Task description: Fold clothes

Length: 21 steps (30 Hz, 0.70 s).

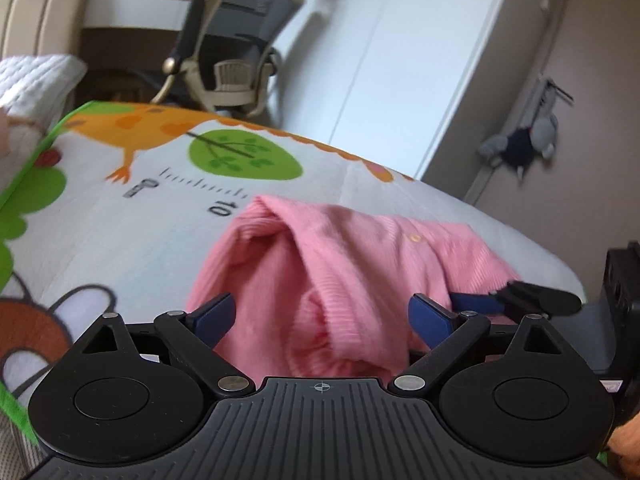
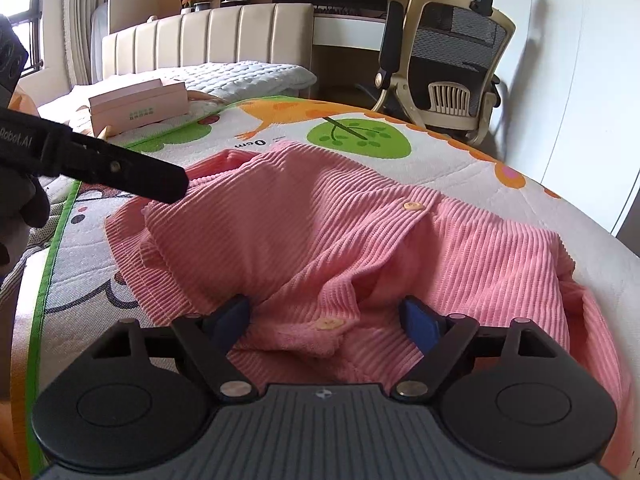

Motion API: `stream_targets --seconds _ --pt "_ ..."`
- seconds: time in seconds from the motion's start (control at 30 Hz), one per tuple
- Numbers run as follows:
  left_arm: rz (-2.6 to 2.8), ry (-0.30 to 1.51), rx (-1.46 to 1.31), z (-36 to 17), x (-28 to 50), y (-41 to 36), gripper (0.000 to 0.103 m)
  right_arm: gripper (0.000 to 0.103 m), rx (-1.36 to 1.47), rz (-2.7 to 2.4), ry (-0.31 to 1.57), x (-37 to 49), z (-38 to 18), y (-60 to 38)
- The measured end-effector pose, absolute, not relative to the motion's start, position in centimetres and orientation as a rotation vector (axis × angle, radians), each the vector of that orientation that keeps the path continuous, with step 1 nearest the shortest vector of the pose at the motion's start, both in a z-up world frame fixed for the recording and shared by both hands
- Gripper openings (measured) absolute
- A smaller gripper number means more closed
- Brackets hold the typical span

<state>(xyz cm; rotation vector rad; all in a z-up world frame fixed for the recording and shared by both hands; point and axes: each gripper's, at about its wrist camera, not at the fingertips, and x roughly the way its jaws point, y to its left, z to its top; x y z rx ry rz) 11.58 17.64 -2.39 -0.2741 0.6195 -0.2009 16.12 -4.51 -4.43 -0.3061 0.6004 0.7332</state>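
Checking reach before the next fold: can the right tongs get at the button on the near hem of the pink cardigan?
Probably yes. The right tongs stand open over the pink cardigan, and the near button lies between the fingers with nothing covering it. The left tongs sit off to the side.

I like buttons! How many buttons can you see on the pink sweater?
2. One button sits high on the pink sweater, near the middle fold. The other button is low down, close to the right gripper. More may hide in the folds.

pink ribbed cardigan (image 2: 320,232), cartoon-print mat (image 2: 460,168)
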Motion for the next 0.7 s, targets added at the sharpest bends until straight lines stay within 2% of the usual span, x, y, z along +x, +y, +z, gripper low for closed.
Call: stream_targets --seconds 0.13,0.2,0.23,0.3,0.37,0.43,0.57,0.7 --pt "-0.242 0.642 -0.236 -2.7 12.3 16.2 0.095 0.084 -0.297 0.734 0.601 16.1 -4.4 -4.6" --pt "-0.283 0.660 -0.211 -3.3 12.7 15.5 0.081 0.084 -0.295 0.734 0.601 16.1 -4.4 -4.6" --pt "-0.291 0.674 -0.213 -3.7 13.0 15.4 0.065 0.084 -0.294 0.734 0.600 16.1 -4.4 -4.7" --pt "-0.289 0.690 -0.218 -4.4 13.5 15.3 0.056 0.084 -0.290 0.735 0.599 16.2 -4.4 -4.8" --pt "-0.277 0.695 -0.227 -4.9 14.0 15.4 0.039 0.084 -0.283 0.734 0.593 16.1 -4.4 -4.9" --pt "-0.278 0.683 -0.248 -4.4 14.3 15.6 0.028 0.085 -0.280 0.725 0.578 15.8 -4.1 -4.9" --pt "-0.263 0.612 -0.182 -2.5 14.2 15.9 0.025 0.086 -0.231 0.749 0.536 15.3 -1.9 -4.8" --pt "-0.199 0.640 -0.108 -3.5 14.7 16.9 0.025 0.091 -0.241 0.766 0.497 15.6 -0.7 -4.7"
